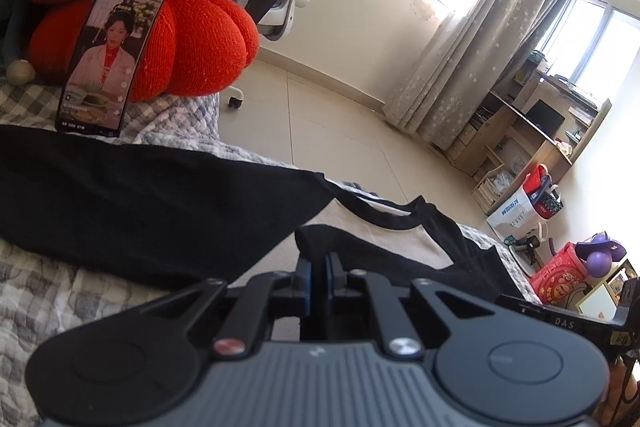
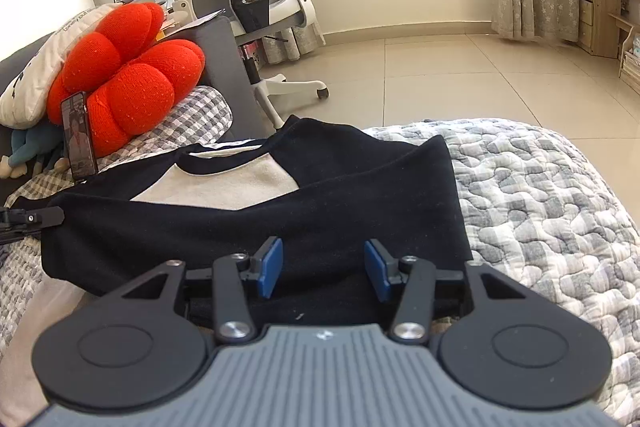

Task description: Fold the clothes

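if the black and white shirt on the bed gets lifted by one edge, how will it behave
The shirt is soft knit lying in folds on the quilt, so it will likely drape and sag rather than hold shape. It looks light, so it should lift easily. The already folded sleeve may slide open if the edge is pulled quickly.

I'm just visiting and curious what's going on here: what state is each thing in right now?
Black and cream long-sleeved shirt: lying on the bed, black sleeves folded across its body.
Left gripper: fingers shut on the shirt's black fabric.
Right gripper: fingers open over the shirt, gripping nothing.
Black smartphone: screen on, propped against the red knitted cushion.
Grey checked quilt: spread out, rumpled.
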A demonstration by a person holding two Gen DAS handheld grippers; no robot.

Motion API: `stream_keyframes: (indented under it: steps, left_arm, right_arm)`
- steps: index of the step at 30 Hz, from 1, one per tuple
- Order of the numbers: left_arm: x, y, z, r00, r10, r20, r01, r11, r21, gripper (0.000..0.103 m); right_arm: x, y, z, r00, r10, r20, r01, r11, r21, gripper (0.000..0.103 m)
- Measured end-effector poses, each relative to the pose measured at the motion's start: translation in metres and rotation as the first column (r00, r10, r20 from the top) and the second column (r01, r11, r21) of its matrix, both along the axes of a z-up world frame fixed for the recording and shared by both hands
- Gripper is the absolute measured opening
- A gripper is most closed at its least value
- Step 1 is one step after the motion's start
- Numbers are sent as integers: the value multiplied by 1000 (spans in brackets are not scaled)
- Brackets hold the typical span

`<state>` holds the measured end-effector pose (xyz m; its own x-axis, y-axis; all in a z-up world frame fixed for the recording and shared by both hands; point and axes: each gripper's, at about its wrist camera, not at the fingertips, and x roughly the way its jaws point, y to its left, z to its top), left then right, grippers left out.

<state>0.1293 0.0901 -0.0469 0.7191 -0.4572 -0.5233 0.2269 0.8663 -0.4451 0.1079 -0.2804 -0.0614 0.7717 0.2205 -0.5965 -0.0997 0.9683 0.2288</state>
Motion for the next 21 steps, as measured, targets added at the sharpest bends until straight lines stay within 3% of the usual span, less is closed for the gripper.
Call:
stream_keyframes:
  steps: [15,21]
  left_arm:
    - [25,29,4,992,123,38,-125,991,45,7]
    - [37,36,-3,987,158,29,-160,986,53,7]
  right_arm:
    - [7,-25,9,999,-26,25,25,999,48,51]
    - [26,-55,6,1000,-7,-21,11,981,195,51]
